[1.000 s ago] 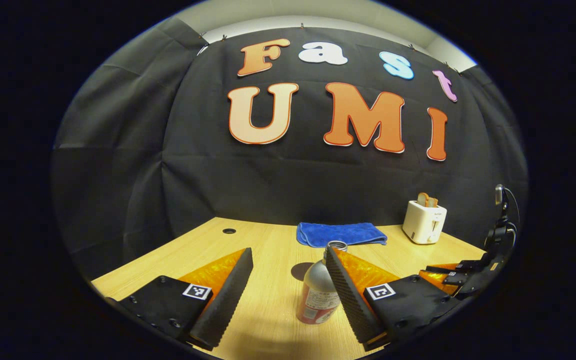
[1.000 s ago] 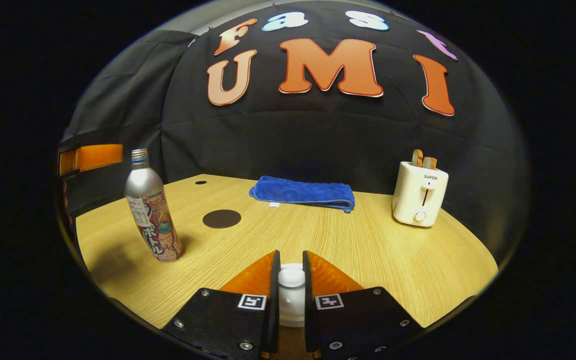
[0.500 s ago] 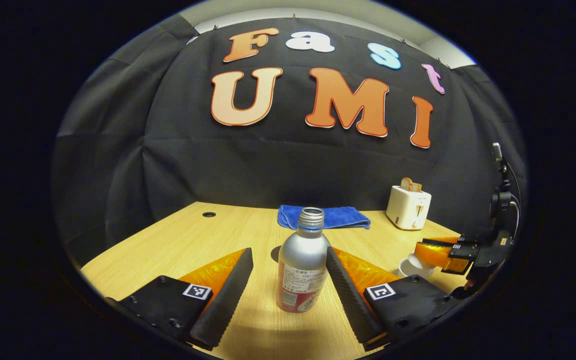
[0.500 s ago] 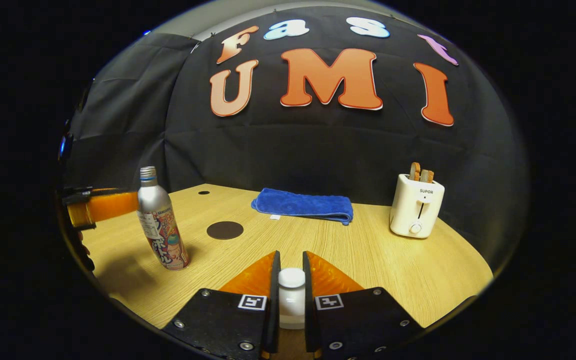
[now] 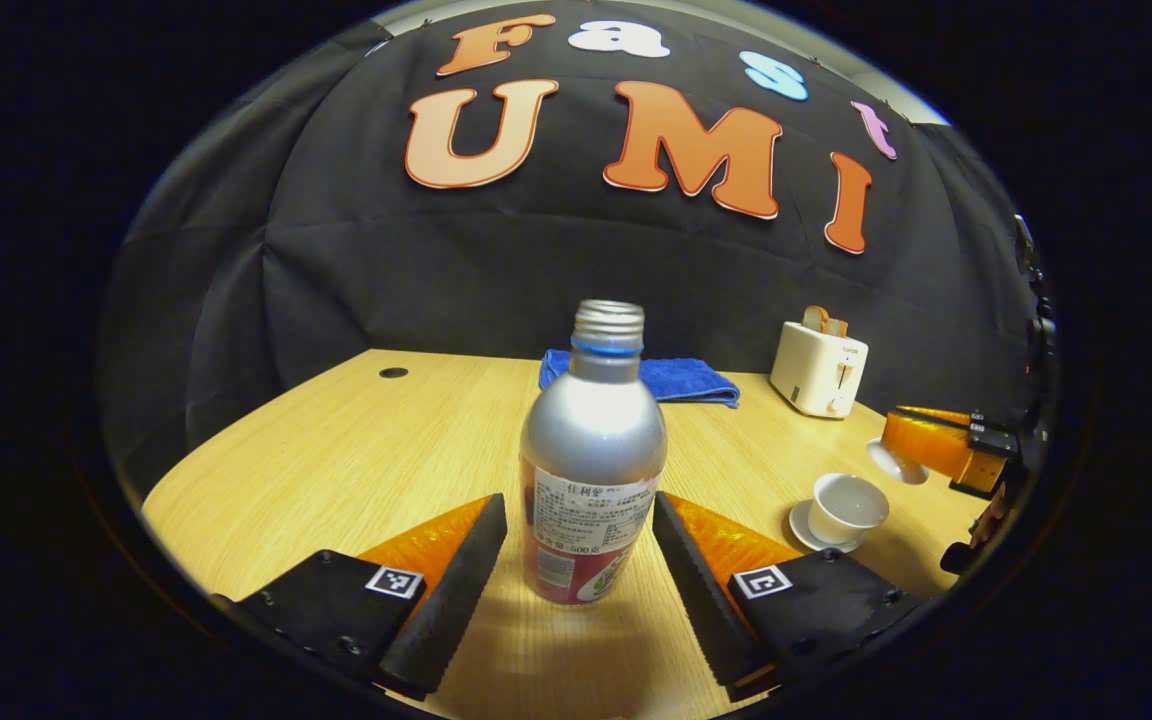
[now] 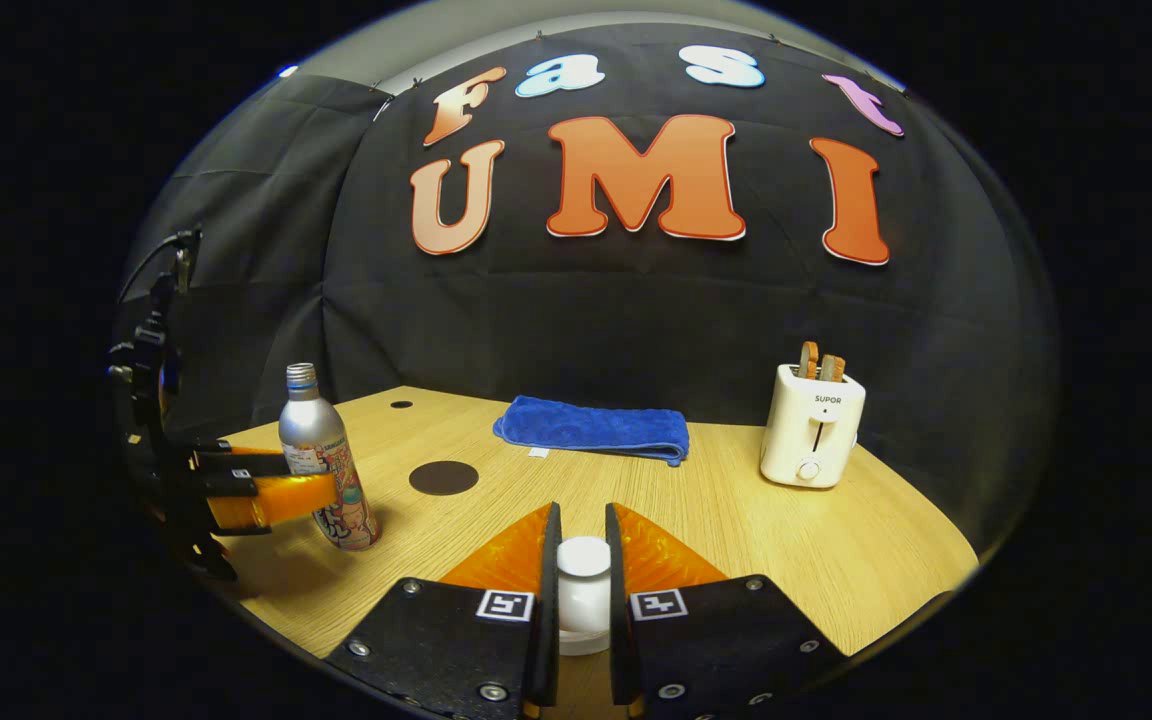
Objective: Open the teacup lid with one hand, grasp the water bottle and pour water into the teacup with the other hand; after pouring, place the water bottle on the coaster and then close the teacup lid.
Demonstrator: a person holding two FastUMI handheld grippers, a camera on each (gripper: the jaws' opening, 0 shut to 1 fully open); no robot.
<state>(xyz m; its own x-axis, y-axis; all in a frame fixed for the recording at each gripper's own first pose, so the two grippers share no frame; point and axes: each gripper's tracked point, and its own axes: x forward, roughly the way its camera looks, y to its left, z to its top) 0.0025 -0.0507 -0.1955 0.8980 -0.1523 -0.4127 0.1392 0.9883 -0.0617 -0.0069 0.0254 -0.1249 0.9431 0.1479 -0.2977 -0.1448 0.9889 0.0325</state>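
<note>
Left gripper (image 5: 576,560), fingers spread and empty, straddles the silver metal water bottle (image 5: 591,460) at frame centre; it should clamp mid-body squarely. Right gripper (image 6: 576,590) grips the white ceramic lid (image 6: 583,595).

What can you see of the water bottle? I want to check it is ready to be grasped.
The water bottle is a silver, metal-looking bottle with a rounded shoulder, a narrow threaded neck with no cap and a blue ring beneath it, and a printed label around its lower body. It stands upright on the wooden table, between the open fingers of the left gripper, with a gap visible on each side. In the right gripper view the bottle stands a little short of the dark round coaster.
</note>
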